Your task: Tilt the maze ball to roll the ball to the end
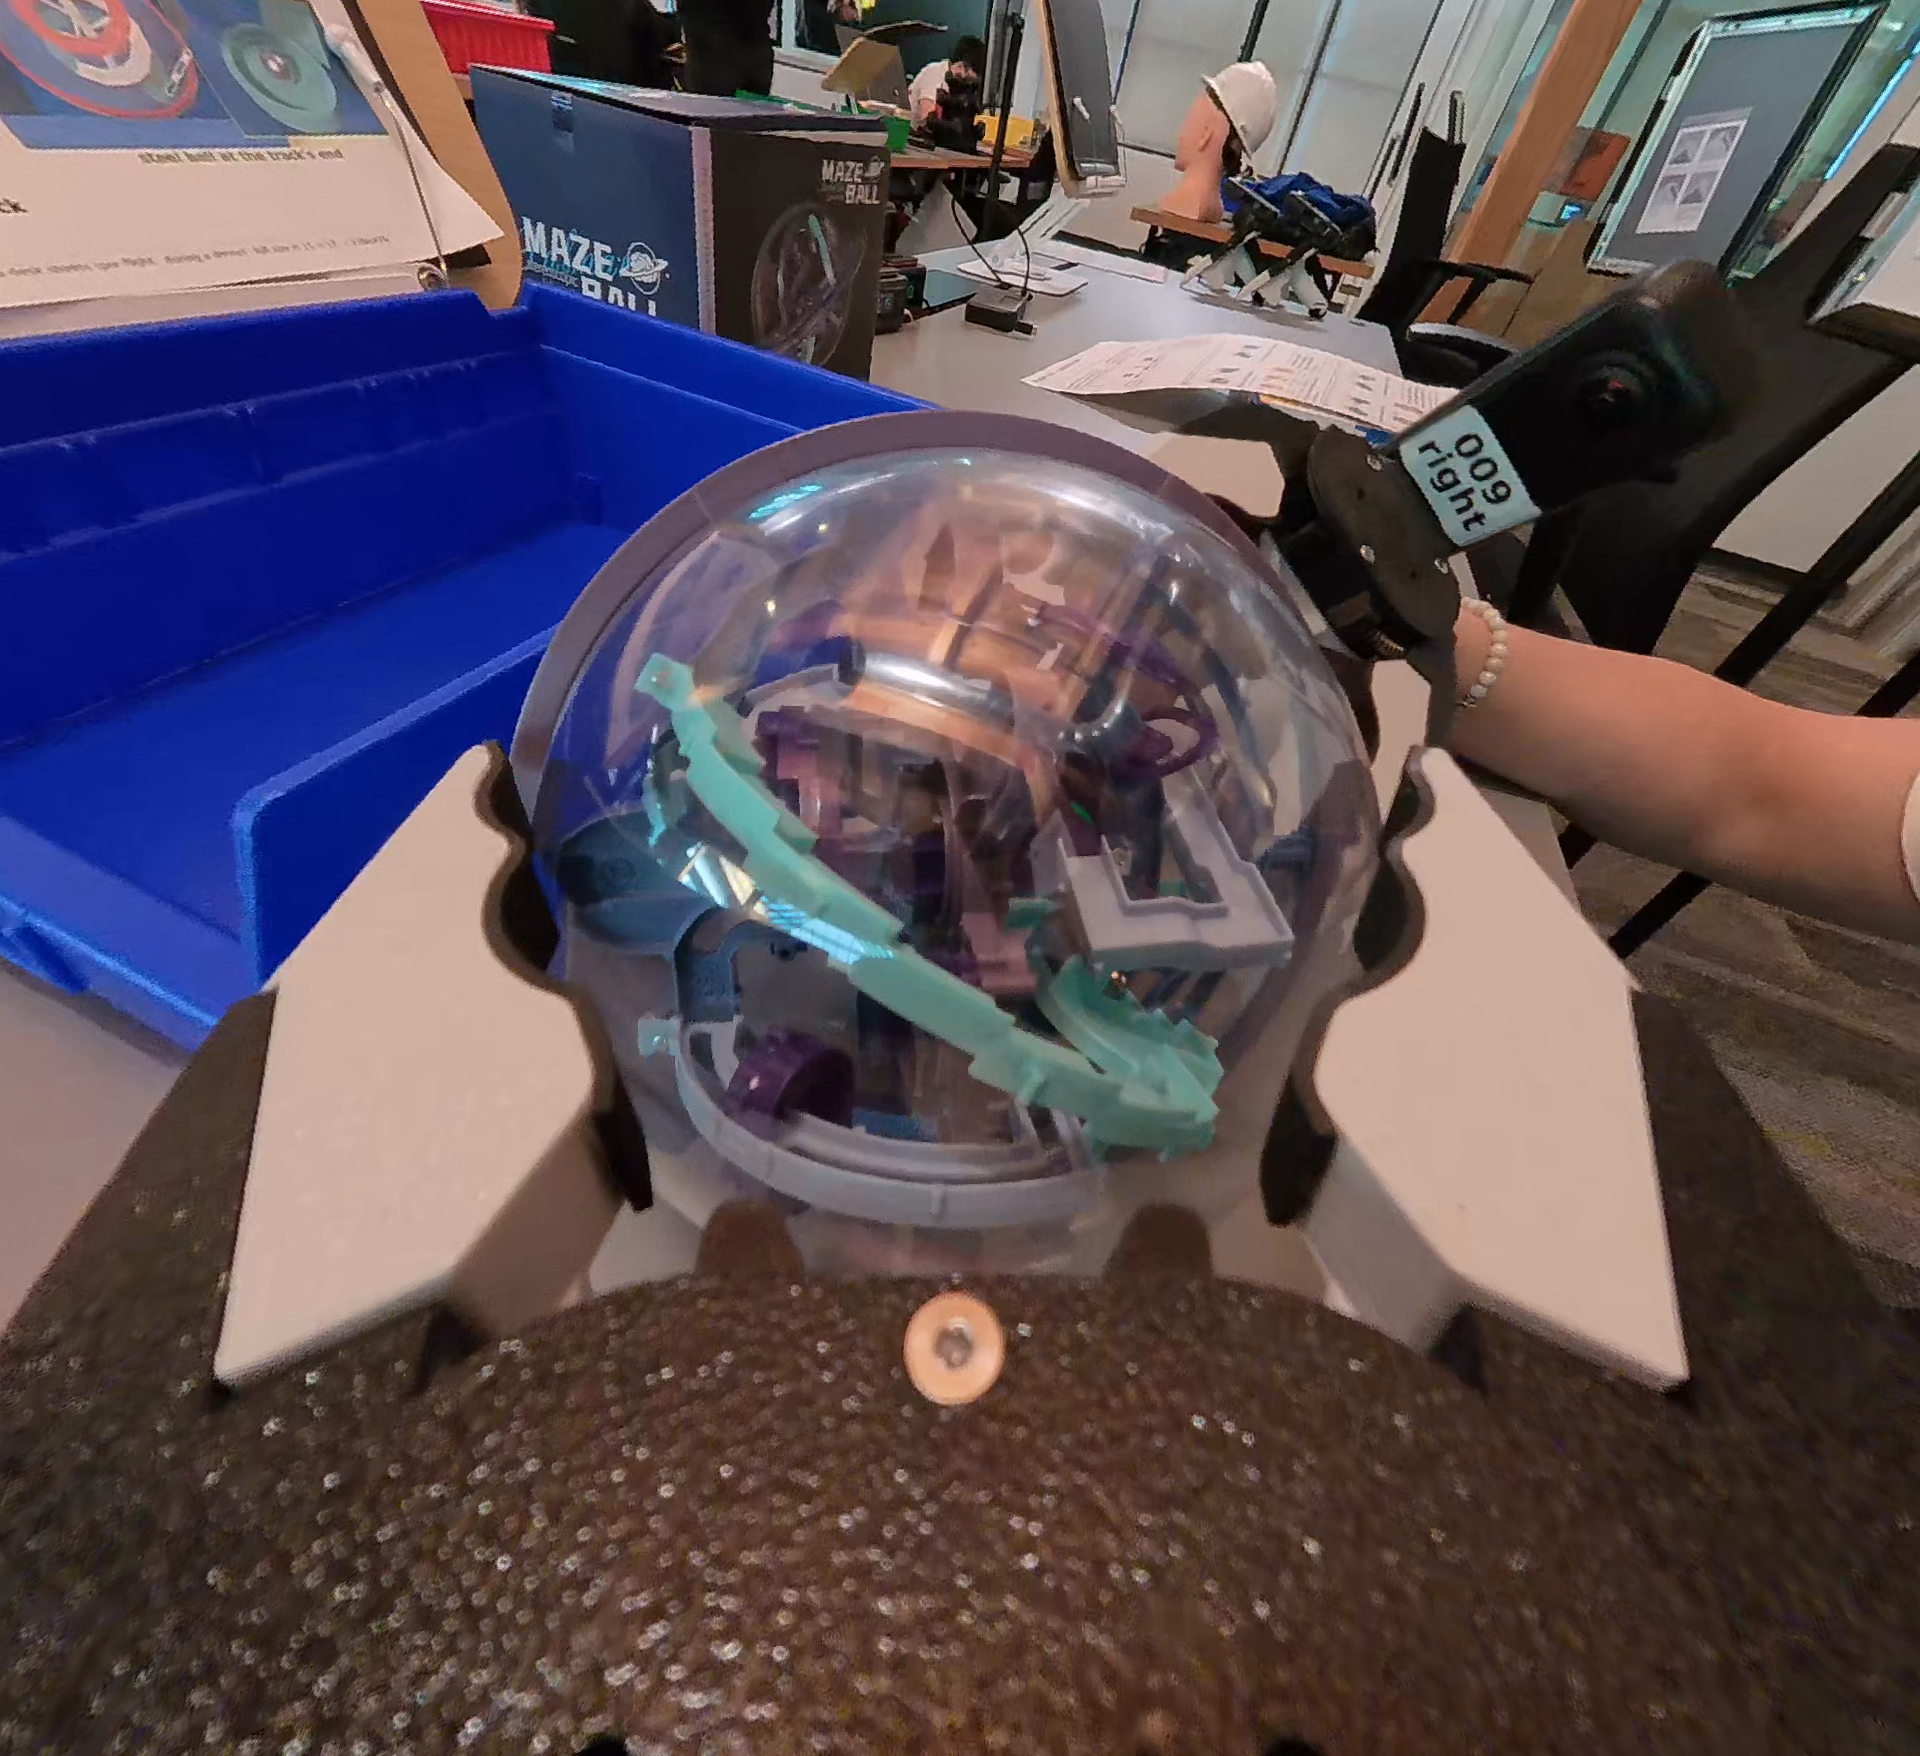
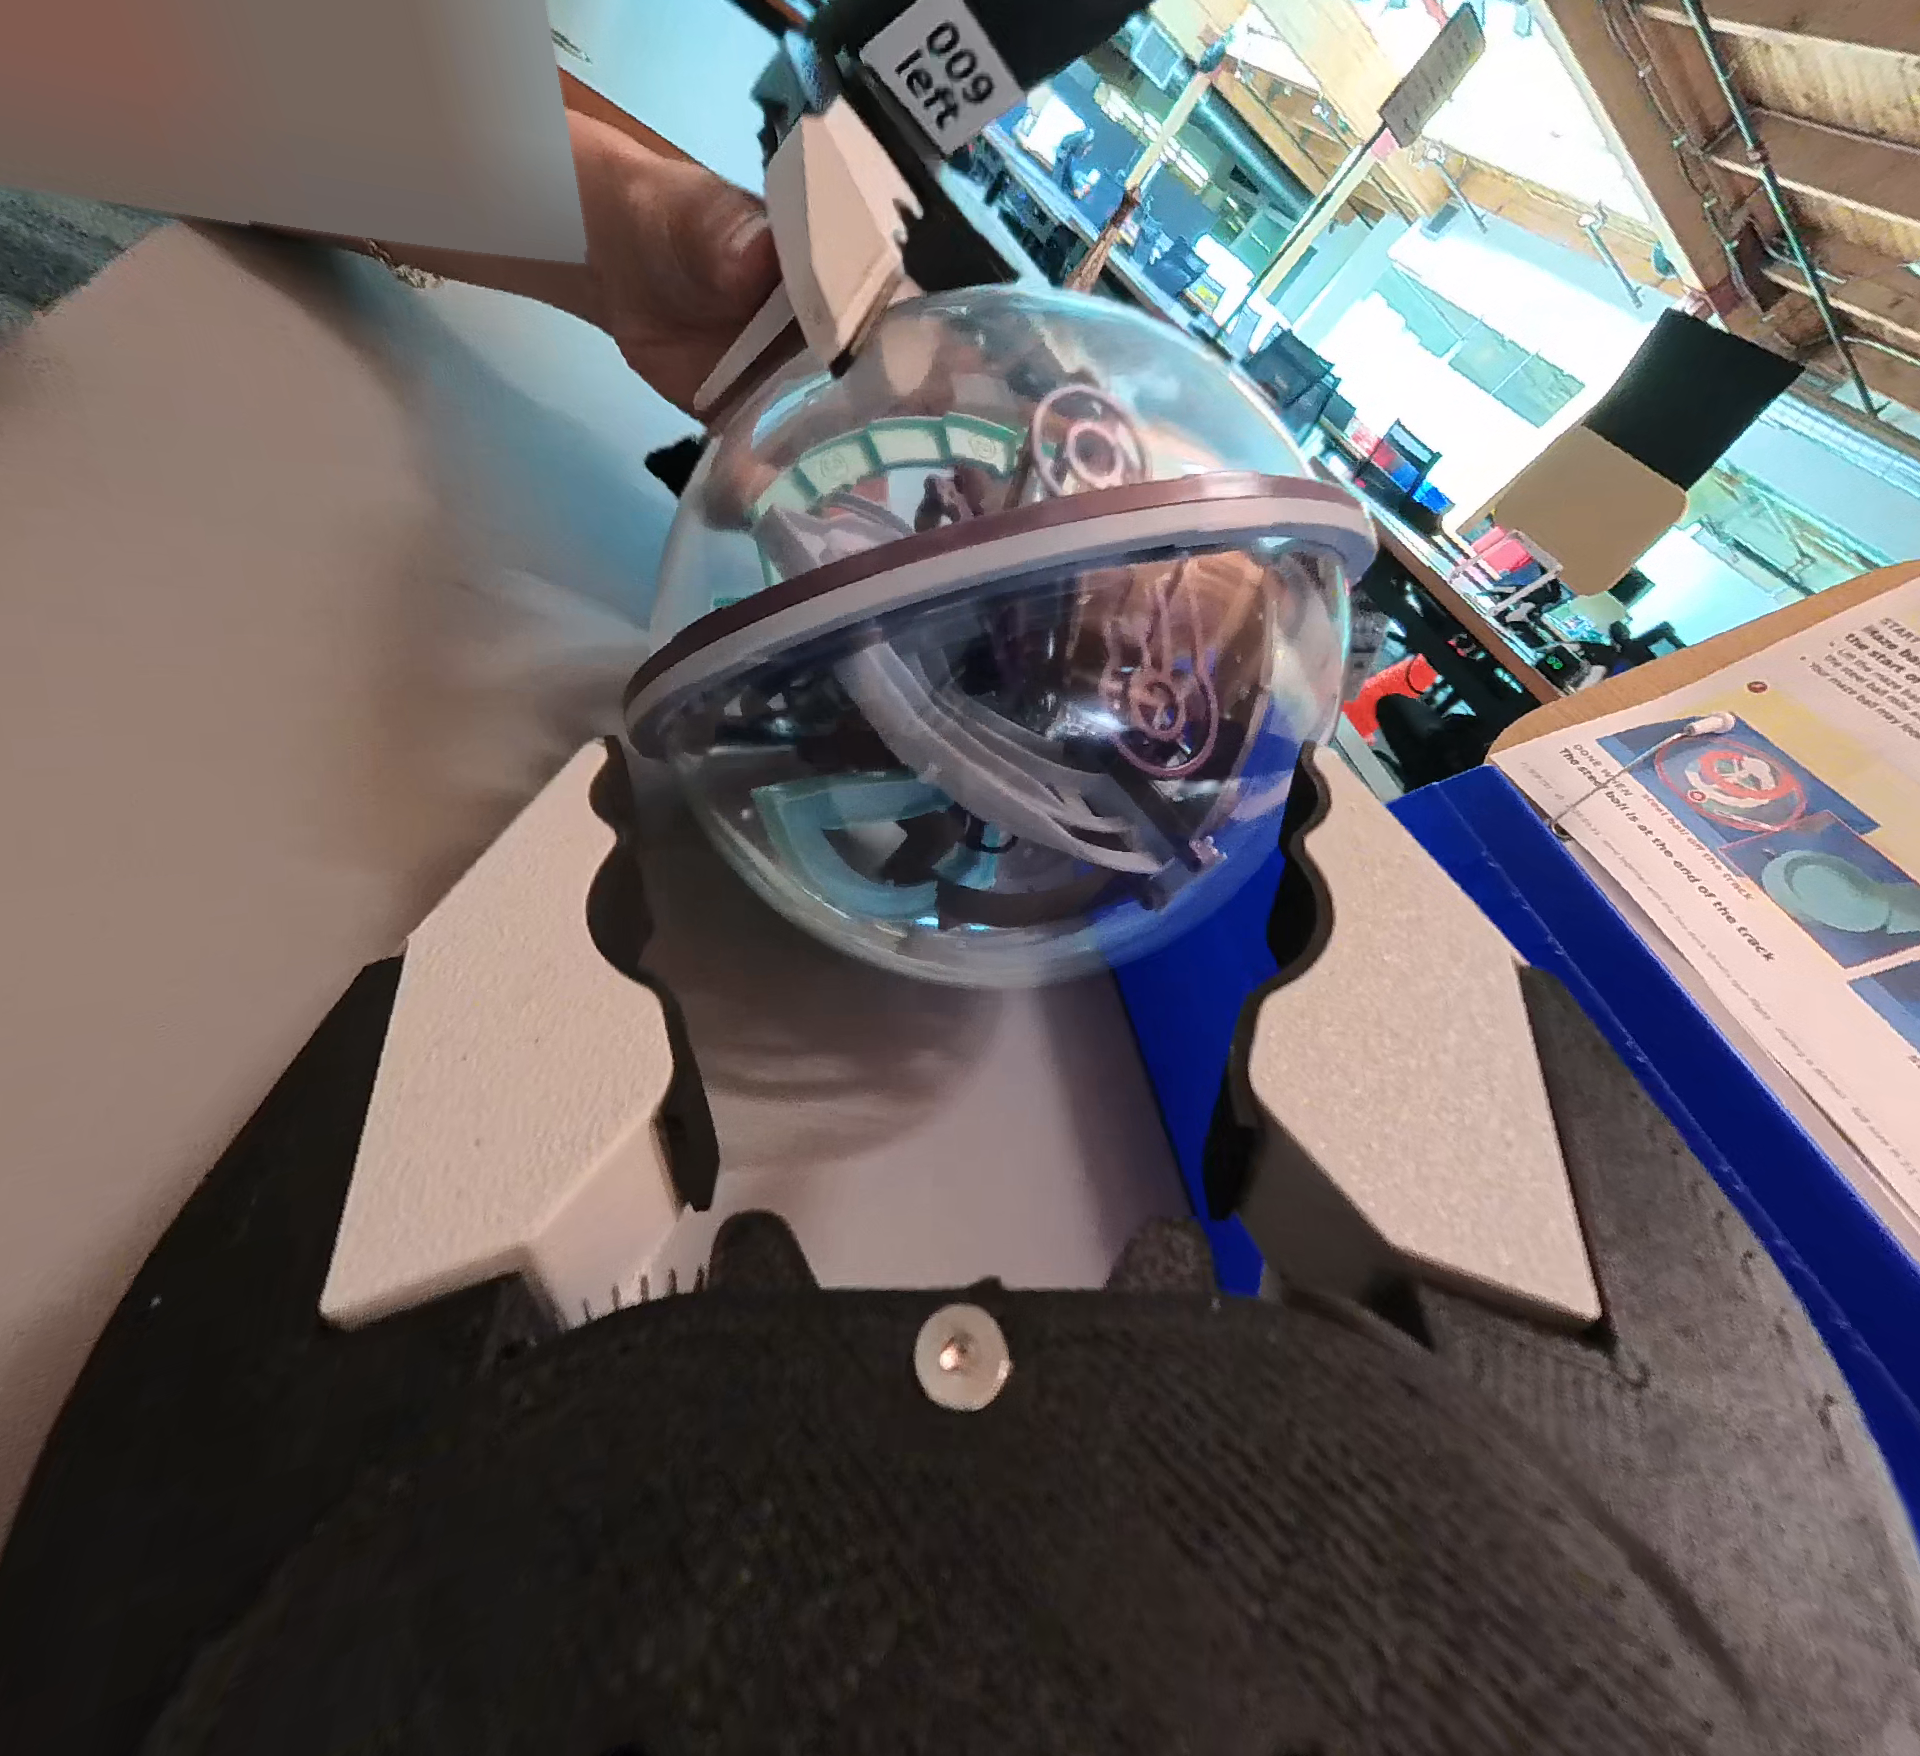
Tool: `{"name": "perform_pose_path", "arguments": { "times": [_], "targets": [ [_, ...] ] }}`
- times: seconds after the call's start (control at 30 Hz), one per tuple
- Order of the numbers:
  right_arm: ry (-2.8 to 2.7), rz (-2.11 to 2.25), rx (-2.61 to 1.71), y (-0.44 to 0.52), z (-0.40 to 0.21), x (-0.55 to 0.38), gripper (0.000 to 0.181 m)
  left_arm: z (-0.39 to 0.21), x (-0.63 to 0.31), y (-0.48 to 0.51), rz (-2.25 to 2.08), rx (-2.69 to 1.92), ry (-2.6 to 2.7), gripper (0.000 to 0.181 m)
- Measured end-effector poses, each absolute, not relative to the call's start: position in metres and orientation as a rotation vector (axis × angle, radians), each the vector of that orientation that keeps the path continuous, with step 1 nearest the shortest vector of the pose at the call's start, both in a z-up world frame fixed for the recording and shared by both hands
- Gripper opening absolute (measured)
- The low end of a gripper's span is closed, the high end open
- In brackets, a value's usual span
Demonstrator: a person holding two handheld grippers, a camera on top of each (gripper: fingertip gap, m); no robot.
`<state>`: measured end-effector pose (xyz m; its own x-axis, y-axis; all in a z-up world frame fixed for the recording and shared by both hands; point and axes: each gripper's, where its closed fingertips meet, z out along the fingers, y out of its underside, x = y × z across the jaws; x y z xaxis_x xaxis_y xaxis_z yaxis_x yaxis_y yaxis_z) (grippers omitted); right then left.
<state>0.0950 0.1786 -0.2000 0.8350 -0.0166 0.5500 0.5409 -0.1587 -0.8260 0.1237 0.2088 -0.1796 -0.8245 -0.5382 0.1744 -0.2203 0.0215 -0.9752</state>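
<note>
Maze ball (image 1: 935, 844), clear sphere: clamped between both fingers of left gripper (image 1: 951, 885), just right of blue bin (image 1: 260, 563). Right gripper (image 2: 951, 917): fingers pressed against the ball's opposite side, gripping it.

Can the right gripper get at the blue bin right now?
Probably not as things stand. The right gripper has the maze ball between its fingers, with the left gripper on the ball's other side. The blue bin sits open beside them, but the ball fills the fingers.
</note>
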Motion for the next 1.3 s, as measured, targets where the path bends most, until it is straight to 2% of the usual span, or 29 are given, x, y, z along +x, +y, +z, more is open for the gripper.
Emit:
{"name": "perform_pose_path", "arguments": {
  "times": [0.3,0.4,0.6,0.7,0.87,1.07,1.2,1.3],
  "targets": [
    [-0.349,-0.361,-1.612,0.177,-0.188,0.088,0.125,-0.179,0.116,0.201,-1.894,-0.693,2.080,0.153],
    [-0.375,-0.425,-1.635,0.180,-0.195,0.089,0.133,-0.178,0.119,0.201,-1.918,-0.724,2.048,0.154],
    [-0.380,-0.456,-1.670,0.177,-0.203,0.096,0.123,-0.171,0.124,0.202,-2.017,-0.817,1.964,0.153],
    [-0.379,-0.440,-1.671,0.177,-0.202,0.095,0.124,-0.172,0.128,0.205,-1.979,-0.815,1.950,0.154],
    [-0.389,-0.451,-1.669,0.174,-0.201,0.097,0.114,-0.172,0.125,0.207,-1.888,-0.689,1.958,0.152],
    [-0.330,-0.452,-1.623,0.175,-0.191,0.101,0.123,-0.174,0.127,0.209,-1.850,-0.745,1.985,0.151],
    [-0.242,-0.388,-1.516,0.173,-0.172,0.102,0.121,-0.171,0.127,0.210,-1.835,-0.742,1.970,0.146],
    [-0.237,-0.369,-1.490,0.177,-0.169,0.097,0.112,-0.170,0.125,0.205,-1.817,-0.703,1.965,0.145]
  ]
}}
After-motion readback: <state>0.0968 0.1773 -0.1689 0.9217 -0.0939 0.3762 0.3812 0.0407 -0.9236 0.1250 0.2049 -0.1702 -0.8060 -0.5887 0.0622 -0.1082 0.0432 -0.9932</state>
